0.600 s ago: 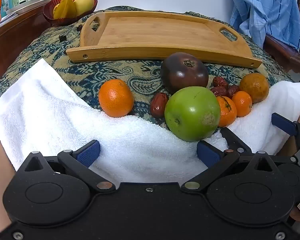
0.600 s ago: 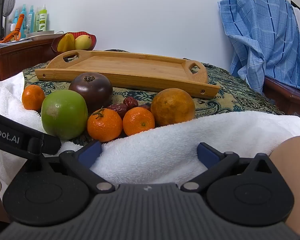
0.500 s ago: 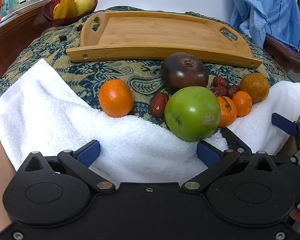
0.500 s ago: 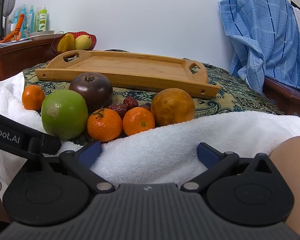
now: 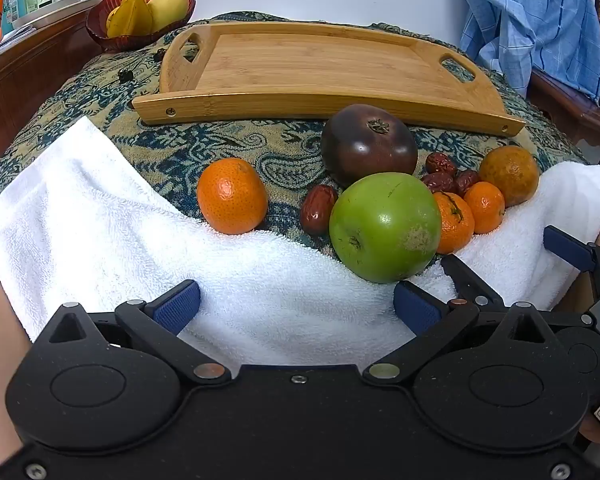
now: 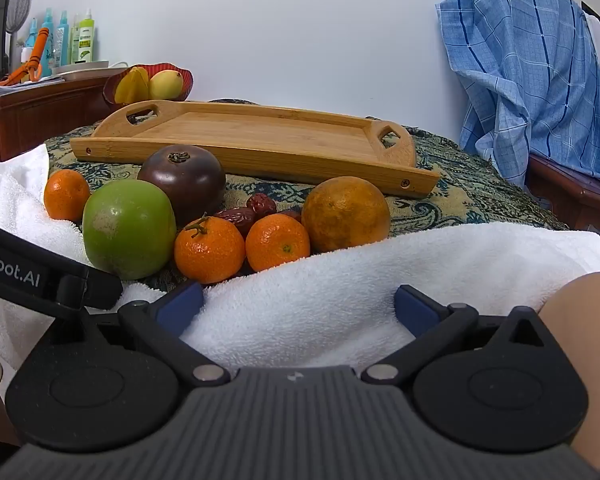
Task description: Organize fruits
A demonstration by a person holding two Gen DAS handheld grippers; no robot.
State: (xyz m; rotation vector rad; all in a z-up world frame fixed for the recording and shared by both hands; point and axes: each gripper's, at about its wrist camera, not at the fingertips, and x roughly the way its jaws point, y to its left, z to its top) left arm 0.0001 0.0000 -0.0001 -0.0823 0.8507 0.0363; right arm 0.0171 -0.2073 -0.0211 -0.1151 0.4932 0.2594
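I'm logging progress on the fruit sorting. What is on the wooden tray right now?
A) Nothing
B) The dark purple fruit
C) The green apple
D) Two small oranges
A: the wooden tray is bare in both views, while the green apple, the dark purple fruit and the oranges all sit on the cloth in front of it.

Just ahead of the left tool (image 5: 296, 306), right of centre, sits a green apple (image 5: 385, 227), touching a dark purple fruit (image 5: 369, 144) behind it. Left lies one tangerine (image 5: 232, 196); right, two tangerines (image 5: 485, 207), red dates (image 5: 440, 164) and a brownish orange (image 5: 509, 175). Beyond stands an empty wooden tray (image 5: 316, 64).
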